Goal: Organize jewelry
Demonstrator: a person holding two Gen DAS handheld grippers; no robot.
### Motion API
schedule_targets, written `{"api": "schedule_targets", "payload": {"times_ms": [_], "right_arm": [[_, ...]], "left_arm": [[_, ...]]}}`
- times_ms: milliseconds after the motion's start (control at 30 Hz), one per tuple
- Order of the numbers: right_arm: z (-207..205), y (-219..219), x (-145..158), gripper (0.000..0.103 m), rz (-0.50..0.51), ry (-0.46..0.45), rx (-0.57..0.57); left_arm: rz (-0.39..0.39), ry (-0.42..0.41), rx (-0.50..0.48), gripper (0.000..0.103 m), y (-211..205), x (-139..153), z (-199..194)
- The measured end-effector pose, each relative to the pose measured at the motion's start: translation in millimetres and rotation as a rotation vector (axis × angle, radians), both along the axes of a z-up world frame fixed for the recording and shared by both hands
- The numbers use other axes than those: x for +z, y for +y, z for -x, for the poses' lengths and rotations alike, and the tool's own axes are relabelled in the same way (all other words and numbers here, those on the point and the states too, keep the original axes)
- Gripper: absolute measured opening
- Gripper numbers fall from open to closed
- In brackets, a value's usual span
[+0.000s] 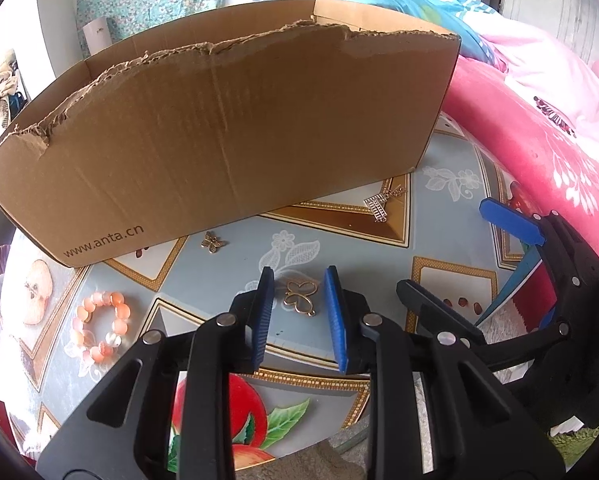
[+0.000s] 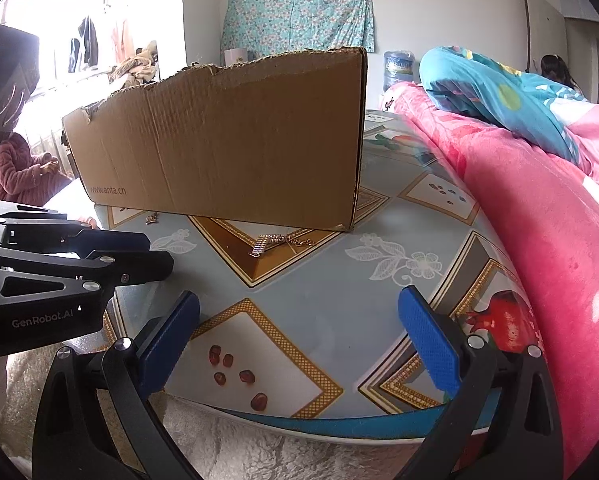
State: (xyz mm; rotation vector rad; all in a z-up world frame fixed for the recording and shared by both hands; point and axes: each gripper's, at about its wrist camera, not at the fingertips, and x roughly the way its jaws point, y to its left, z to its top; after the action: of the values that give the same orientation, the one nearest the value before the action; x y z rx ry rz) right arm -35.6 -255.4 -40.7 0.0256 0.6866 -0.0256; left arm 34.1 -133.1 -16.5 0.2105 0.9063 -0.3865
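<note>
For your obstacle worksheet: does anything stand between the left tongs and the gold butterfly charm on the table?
Nothing visible does. The gold butterfly charm lies on the table in the gap of the left tongs, whose pads are not touching it.

The left claw [image 1: 299,292] points down at the table [image 1: 439,216], its blue pads parted either side of a gold butterfly-outline charm [image 1: 300,296] lying flat, not touching it. Ahead stands a torn brown cardboard box [image 1: 227,128]. A small bronze butterfly charm [image 1: 212,242] lies ahead-left, a pink beaded bracelet [image 1: 101,326] to the left, and a silver ladder-shaped pendant [image 1: 379,204] ahead-right. The right claw [image 1: 503,256] sits open at the right.
</note>
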Motion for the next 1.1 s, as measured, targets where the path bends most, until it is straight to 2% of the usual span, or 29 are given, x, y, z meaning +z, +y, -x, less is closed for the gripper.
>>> {"api": "schedule_targets", "payload": {"times_ms": [200,467,700,867,1000,1100], "right_arm": [[0.2,0.7,-0.2,0.097,-0.002,-0.001,-0.002],[-0.6,2.0,-0.5,0.097,0.004,0.004,-0.012],[-3.7,1.3,1.8,0.097,0.003,0.029,-0.014],[-2.7,-1.0,2.7,0.097,-0.009,0.034,-0.001],[-2.3,-5.2,4.4,0.097,-0.028,0.048,0.031],[-6.8,-2.2,7.0,0.097,0.004,0.102,0.063]], "left_arm": [[0.003,0.002,0.0,0.034,-2.7,-1.2,1.4],[0.027,0.001,0.004,0.036,-1.1,-1.7,2.0],[0.083,0.013,-0.021,0.048,10.0,-1.1,4.4],[0.155,0.013,-0.013,0.048,30.0,-1.3,7.8],[0.196,-0.017,-0.006,0.048,45.6,1.7,14.2],[0.204,-0.038,-0.008,0.049,52.9,2.1,21.2]]}}
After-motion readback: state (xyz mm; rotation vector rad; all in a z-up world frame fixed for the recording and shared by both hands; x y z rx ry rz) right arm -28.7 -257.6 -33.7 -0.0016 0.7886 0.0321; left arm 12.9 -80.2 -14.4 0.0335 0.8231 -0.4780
